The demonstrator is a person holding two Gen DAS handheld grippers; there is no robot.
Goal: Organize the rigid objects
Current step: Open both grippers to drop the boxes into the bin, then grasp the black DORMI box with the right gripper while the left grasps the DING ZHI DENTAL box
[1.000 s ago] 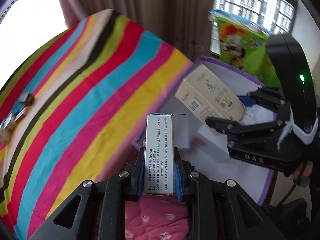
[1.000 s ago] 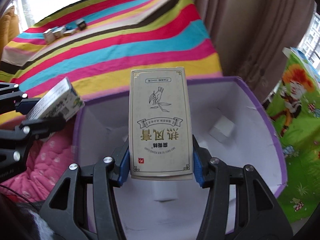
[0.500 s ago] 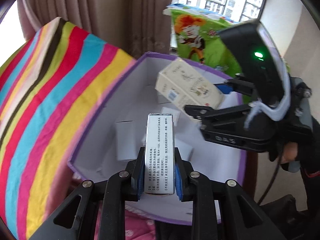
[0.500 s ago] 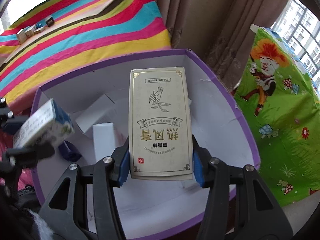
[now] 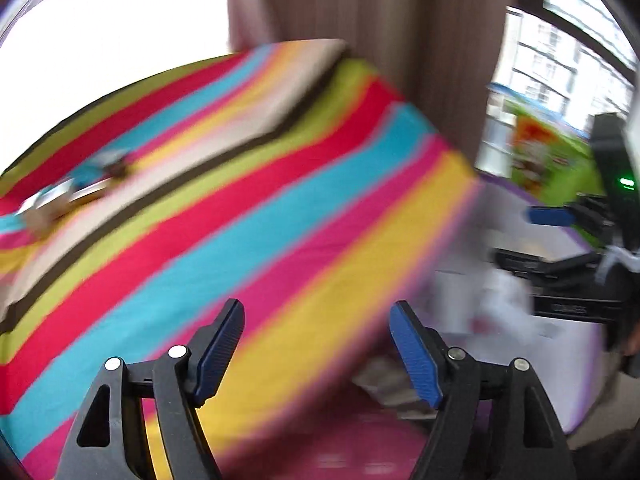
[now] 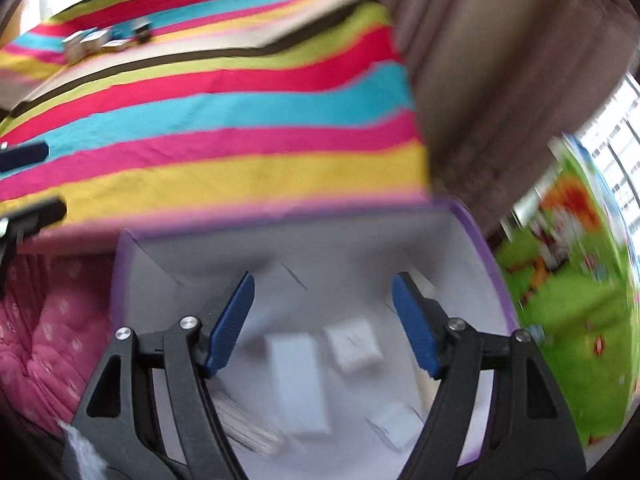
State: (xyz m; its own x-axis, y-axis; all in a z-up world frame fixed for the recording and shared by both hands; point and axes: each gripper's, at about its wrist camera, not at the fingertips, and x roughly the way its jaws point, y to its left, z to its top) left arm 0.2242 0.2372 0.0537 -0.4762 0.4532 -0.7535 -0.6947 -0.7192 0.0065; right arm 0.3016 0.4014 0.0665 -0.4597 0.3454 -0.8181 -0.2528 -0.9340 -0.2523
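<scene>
Both claws stand spread with nothing between their blue pads. Left claw (image 5: pixel 318 344) hangs over the near edge of the striped cloth (image 5: pixel 224 200), its blurred view running from a small cluster of boxes (image 5: pixel 68 196) far off on the left of that cloth, across the bright stripes, to the purple-rimmed bin (image 5: pixel 556 320) low on the right. Above that bin the right claw shows from the side as a dark frame with one blue pad and a green light, and nothing sits in its grip.

Seen from the right wrist, pink dotted fabric (image 6: pixel 48 328) lies at the lower left, just beside the bin's wall. Right claw (image 6: pixel 322 322) is poised directly over the open bin (image 6: pixel 492 264), whose purple rim butts against the yellow edge of the cloth. Inside, on the white floor, lie several pale boxes: a long white box (image 6: pixel 298 380) under the middle of the claw, a smaller squarish box (image 6: pixel 352 344) just right of it, a further one lower right, and a printed box partly hidden behind the left finger. Blur leaves their labels unreadable. Further right stands a green cartoon-printed bag (image 6: pixel 568 280), with brown curtain (image 6: pixel 500 60) and window behind it.
</scene>
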